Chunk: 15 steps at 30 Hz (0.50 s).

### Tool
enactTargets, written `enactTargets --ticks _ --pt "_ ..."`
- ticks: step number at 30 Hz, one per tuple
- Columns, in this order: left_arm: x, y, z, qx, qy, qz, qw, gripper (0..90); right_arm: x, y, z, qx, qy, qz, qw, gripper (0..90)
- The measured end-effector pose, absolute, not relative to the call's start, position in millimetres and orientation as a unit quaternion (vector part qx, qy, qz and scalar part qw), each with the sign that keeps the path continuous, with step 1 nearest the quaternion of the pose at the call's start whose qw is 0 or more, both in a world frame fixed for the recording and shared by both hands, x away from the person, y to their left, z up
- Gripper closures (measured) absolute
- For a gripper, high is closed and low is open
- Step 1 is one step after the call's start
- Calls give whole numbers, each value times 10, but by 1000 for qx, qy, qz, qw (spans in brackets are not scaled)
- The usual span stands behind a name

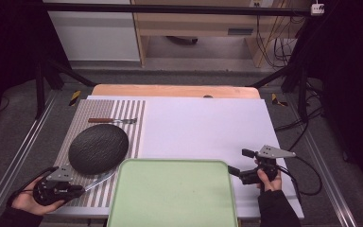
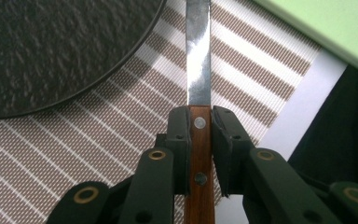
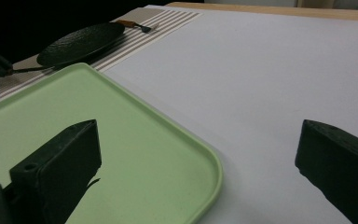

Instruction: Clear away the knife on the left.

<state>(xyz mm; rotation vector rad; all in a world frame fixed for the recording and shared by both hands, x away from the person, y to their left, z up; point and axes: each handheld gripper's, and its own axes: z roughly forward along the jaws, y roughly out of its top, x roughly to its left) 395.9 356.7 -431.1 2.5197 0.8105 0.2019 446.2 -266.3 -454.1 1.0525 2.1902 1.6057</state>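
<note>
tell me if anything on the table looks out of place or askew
Nothing looks spilled or damaged. The fork lies beyond the dark plate on the striped placemat. The knife is clamped by its wooden handle in the left gripper, blade between plate and green tray.

Left tool (image 1: 78,189) grips a knife (image 1: 99,180) beside the dark plate (image 1: 98,148) — green tray (image 1: 172,196) alongside.

Your two handheld black two-jaw grippers, the left gripper (image 1: 78,190) and the right gripper (image 1: 238,162), each carry a grey three-cornered plate on top and trail a black cable. Brass-ringed holes and screws dot the left one's jaws. You wear dark sleeves.
</note>
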Motion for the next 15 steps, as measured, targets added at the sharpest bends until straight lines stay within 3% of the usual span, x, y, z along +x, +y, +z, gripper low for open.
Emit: enactTargets --ticks 15 --pt "3996 3359 -4224 895 333 90 282 771 4460 -2667 -4536 358 747 549 114 8"
